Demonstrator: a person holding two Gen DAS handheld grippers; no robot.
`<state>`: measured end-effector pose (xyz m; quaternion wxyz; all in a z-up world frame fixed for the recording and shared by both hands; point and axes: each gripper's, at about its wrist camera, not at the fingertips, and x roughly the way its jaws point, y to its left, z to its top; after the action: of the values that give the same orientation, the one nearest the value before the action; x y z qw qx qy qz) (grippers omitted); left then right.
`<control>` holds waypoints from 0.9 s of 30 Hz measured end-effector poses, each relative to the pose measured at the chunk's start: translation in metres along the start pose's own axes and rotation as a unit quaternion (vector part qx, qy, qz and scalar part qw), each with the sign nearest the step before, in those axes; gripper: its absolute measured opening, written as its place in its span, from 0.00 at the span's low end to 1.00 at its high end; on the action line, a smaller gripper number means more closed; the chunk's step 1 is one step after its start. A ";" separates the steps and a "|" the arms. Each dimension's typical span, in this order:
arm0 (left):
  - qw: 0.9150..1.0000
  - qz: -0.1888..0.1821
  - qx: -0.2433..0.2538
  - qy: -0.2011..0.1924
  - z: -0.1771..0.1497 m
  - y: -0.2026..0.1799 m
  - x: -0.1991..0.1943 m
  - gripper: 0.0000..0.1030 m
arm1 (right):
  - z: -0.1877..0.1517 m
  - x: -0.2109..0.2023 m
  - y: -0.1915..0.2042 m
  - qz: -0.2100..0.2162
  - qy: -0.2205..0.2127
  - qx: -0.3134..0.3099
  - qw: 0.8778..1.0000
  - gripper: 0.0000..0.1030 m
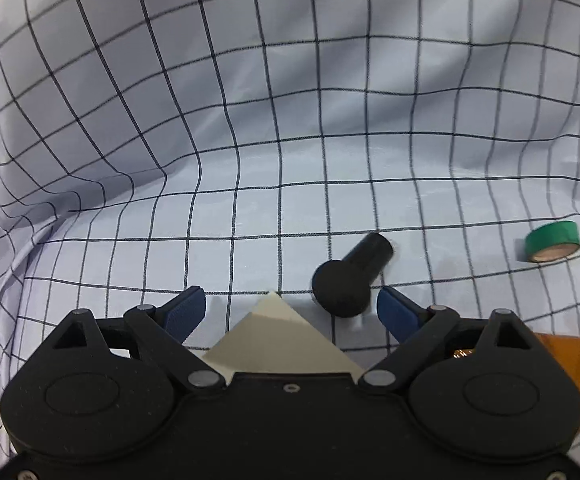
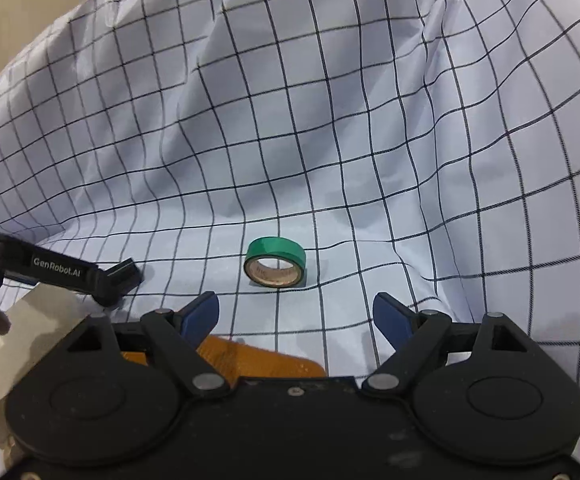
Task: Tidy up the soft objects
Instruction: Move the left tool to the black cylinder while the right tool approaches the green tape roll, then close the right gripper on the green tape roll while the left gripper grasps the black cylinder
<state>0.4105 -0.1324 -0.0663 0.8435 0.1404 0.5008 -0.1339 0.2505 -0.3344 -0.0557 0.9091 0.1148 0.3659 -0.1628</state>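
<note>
Green tape [image 2: 276,262] ahead | right gripper [image 2: 295,312] open, empty | left gripper [image 1: 292,308] open over wedge [image 1: 280,340] | straddle tape squarely, close gently

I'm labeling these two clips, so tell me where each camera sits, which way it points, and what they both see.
Left wrist: sits on the left gripper, looks forward along its open blue fingers over the checked cloth at a black mushroom-shaped object and cream pyramid.
Right wrist: sits on the right gripper, open, facing the green tape roll; the left gripper's finger shows at left.
Shared: cloth, tape roll, orange object.
</note>
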 end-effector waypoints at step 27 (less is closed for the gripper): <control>0.989 -0.018 -0.113 -0.097 -0.004 0.046 0.026 0.96 | 0.048 0.087 0.010 -0.081 0.025 -0.039 0.996 0.82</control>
<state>0.4361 -0.0902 -0.0870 0.8959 0.0213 0.4313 -0.1045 0.3435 -0.3589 -0.0817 0.8871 0.0534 0.4031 -0.2183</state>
